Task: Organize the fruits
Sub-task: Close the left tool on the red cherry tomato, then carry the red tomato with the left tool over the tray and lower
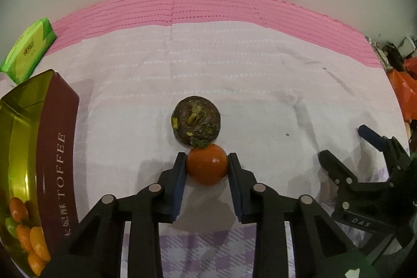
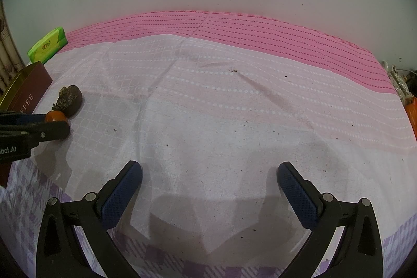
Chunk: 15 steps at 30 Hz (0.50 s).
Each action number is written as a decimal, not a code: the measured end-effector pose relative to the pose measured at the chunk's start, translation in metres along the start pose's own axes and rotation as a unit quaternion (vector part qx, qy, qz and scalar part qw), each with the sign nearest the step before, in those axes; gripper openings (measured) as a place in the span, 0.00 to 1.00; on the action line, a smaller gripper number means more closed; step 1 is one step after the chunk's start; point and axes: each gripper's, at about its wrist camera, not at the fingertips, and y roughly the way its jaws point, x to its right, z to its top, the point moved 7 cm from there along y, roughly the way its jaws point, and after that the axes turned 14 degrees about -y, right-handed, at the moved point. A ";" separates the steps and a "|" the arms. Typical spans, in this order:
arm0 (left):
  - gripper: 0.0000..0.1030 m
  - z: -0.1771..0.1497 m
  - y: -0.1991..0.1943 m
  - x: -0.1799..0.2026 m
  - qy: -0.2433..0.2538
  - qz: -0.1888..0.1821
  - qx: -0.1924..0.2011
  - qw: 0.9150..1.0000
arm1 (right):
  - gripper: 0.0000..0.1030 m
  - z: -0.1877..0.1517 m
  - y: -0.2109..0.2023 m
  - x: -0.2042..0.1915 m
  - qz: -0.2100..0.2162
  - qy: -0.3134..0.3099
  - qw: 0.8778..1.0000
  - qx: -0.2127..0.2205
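A small round orange-red fruit (image 1: 207, 167) with a green stem lies on the cloth, and my left gripper (image 1: 207, 160) is shut on it, a blue pad pressing each side. Just beyond it, touching, sits a dark brown wrinkled round fruit (image 1: 196, 123). In the right wrist view both fruits show at far left, the orange one (image 2: 55, 116) held by the left gripper (image 2: 52, 121) and the dark one (image 2: 71, 99) behind it. My right gripper (image 2: 209, 171) stands open over bare cloth, holding nothing; it also shows at the right of the left wrist view (image 1: 344, 142).
A gold-lined maroon toffee tin (image 1: 56, 147) at the left holds several small orange and green fruits (image 1: 24, 228). A green tissue pack (image 1: 30, 50) lies behind it. The pink and white cloth (image 2: 221, 108) runs to a wall. Orange clutter (image 1: 402, 93) sits at the right edge.
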 end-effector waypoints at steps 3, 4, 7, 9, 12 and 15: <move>0.27 -0.003 -0.004 0.002 0.008 -0.004 0.003 1.000 | 1.00 0.000 0.000 0.000 0.000 0.000 1.000 0.000; 0.27 -0.004 -0.005 0.002 0.010 -0.003 0.004 1.000 | 1.00 0.000 0.000 0.000 0.000 0.000 1.000 0.000; 0.27 -0.007 -0.011 0.002 0.013 -0.005 0.005 1.000 | 1.00 0.001 0.000 0.000 0.000 0.000 1.000 0.000; 0.27 -0.010 -0.017 0.000 0.014 -0.005 0.007 1.000 | 1.00 0.001 -0.001 0.000 0.000 0.000 1.000 0.000; 0.27 -0.012 -0.029 -0.001 0.012 -0.011 0.013 1.000 | 1.00 0.001 -0.001 0.000 0.000 0.000 1.000 0.000; 0.27 -0.014 -0.043 -0.005 0.010 -0.011 0.021 1.000 | 1.00 0.001 0.000 0.000 0.000 0.000 1.000 0.000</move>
